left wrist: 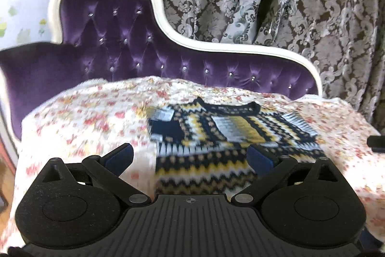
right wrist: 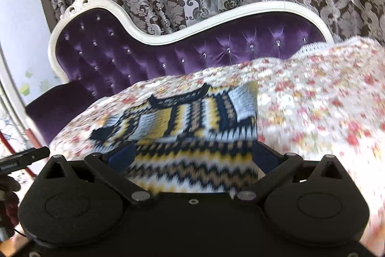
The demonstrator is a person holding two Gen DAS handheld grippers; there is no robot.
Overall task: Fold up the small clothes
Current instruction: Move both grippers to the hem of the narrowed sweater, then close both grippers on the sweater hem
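A small knitted sweater with navy, yellow and white zigzag bands lies flat on a floral blanket, collar toward the sofa back and both sleeves folded over the body. My left gripper stands open above its lower left hem, with nothing between the blue pads. In the right wrist view the sweater fills the middle, and my right gripper is open over its lower hem, holding nothing. The floral blanket spreads to the right. Both views are blurred by motion.
A purple tufted sofa back with a white carved frame rises behind the blanket, also visible as the sofa back. Patterned grey-brown curtains hang behind. The other gripper's tip shows at the left edge.
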